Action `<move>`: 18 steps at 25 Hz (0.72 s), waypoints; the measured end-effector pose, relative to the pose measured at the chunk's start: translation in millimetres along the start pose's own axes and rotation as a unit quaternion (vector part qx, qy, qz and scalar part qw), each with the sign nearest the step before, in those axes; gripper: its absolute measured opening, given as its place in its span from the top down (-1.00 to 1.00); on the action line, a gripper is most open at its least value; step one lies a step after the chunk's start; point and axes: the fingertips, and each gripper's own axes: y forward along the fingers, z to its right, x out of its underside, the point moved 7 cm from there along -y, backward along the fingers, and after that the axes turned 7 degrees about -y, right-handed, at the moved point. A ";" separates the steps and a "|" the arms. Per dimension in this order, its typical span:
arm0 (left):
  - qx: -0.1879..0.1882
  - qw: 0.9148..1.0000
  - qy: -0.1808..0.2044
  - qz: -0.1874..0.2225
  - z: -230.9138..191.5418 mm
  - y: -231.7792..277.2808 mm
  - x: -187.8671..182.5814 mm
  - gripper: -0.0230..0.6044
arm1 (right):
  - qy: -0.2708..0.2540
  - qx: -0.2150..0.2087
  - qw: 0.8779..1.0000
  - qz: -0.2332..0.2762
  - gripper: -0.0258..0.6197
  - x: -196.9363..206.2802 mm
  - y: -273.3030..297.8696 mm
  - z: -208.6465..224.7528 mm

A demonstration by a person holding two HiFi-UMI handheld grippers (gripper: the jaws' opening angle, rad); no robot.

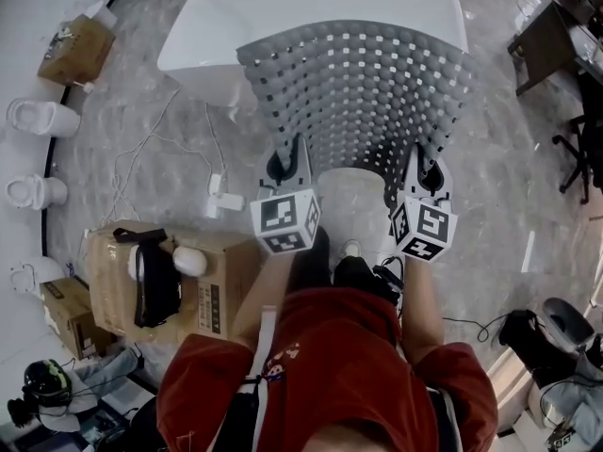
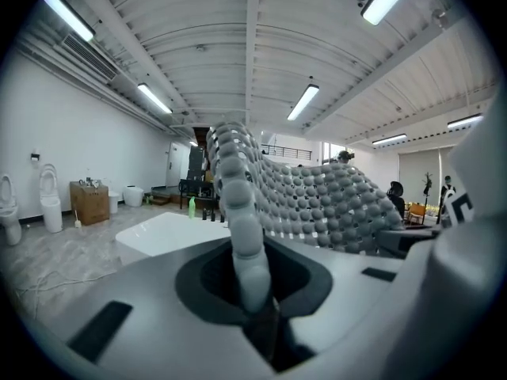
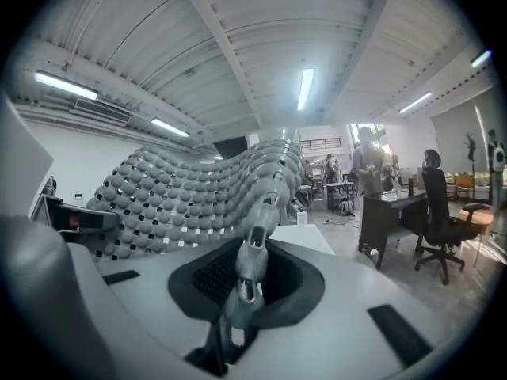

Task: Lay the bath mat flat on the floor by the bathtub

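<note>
A cardboard box [image 1: 226, 290] stands near white toilets [image 1: 36, 117].

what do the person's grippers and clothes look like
The left gripper and right gripper are matching pale grey moulded shells, narrowing toward the jaws, each with a dark rounded recess near the front. Each carries a white cube printed with black square markers at the rear. The person wears a red short-sleeved top.

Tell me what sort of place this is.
Probably a big workshop or test hall staged as a bathroom, not a home: a freestanding bathtub and loose toilets share the room with cardboard boxes and an office desk.
</note>
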 end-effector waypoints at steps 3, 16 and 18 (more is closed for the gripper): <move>-0.004 1.000 -0.008 -0.013 -24.4 21.5 6.9 0.74 | -0.004 -0.001 1.000 -0.012 0.75 7.3 28.3 -18.6; -0.036 0.991 -0.034 -0.122 -129.6 92.1 83.2 0.74 | -0.021 -0.007 0.992 -0.128 0.75 86.3 115.0 -93.5; -0.038 0.989 -0.035 -0.138 -145.4 102.2 100.2 0.74 | -0.024 -0.004 0.989 -0.145 0.75 104.5 126.6 -105.3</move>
